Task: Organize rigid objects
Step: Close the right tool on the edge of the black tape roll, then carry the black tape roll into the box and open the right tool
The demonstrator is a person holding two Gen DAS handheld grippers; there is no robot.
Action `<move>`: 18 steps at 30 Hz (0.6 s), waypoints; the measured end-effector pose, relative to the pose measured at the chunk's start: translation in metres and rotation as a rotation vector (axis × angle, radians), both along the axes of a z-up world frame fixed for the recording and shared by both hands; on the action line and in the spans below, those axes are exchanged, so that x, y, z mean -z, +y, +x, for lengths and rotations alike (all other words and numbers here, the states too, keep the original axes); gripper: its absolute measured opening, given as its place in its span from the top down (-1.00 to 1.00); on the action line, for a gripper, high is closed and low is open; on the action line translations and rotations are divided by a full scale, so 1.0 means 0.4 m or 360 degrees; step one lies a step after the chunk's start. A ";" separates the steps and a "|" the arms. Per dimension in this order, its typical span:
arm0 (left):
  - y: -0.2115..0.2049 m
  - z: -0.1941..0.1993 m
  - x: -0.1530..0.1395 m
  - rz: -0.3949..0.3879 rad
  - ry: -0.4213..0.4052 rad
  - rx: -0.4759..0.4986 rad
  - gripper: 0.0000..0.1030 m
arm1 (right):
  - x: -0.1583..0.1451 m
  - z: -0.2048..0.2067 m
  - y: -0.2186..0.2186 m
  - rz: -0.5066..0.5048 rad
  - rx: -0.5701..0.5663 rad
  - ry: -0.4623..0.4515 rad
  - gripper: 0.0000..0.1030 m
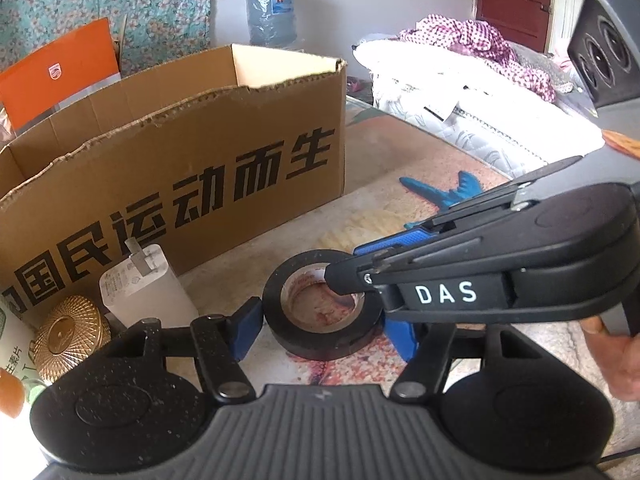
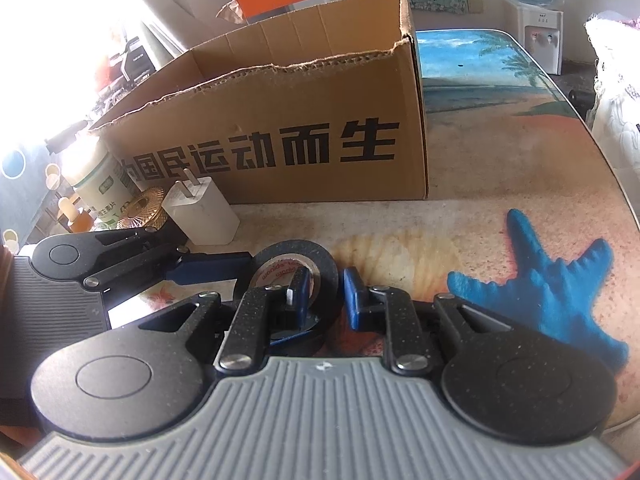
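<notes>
Black tape roll (image 1: 322, 312) lies flat on the beach-print table (image 1: 440, 168), and in the left wrist view the left gripper (image 1: 324, 328) straddles it, blue pads (image 1: 246, 330) spread wide on either side, neither clearly pressing the roll. The right gripper (image 1: 348, 276) reaches in from the right, one finger tip dipping into the roll's core and crossing over the left gripper's far pad. Left of the roll stands a white charger (image 1: 146, 292), then a gold wire-mesh lid (image 1: 70, 338); the torn-edged cardboard box (image 1: 192, 168) stands open behind them.

Over to the right wrist view: the right gripper (image 2: 326, 294) sits narrow around the roll's rim (image 2: 320, 268), left pad inside the core, right pad outside. Whether it is pinching the wall, the view cannot tell. The left gripper's finger (image 2: 208, 266) comes in from the left, touching the roll. A green-labelled bottle (image 2: 106, 188) stands by the box corner, with the charger and lid near it.
</notes>
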State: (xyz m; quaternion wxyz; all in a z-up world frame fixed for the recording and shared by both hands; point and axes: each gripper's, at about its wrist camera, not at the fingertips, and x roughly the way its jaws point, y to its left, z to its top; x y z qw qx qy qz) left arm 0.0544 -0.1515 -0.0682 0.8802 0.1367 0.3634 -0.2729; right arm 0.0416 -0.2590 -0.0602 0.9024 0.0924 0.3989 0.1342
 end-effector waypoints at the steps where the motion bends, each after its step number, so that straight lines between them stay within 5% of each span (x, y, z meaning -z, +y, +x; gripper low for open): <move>1: 0.001 -0.002 -0.007 -0.0001 -0.0011 -0.0002 -0.30 | -0.006 -0.003 0.000 0.0002 0.0003 -0.0010 0.66; 12: 0.028 -0.029 -0.209 -0.0061 -0.0349 -0.0064 -0.30 | -0.207 -0.033 0.038 -0.0113 -0.0040 -0.0373 0.66; 18: 0.052 0.053 -0.346 -0.0045 -0.0456 -0.0131 -0.30 | -0.352 0.045 0.060 -0.0170 -0.0159 -0.0586 0.66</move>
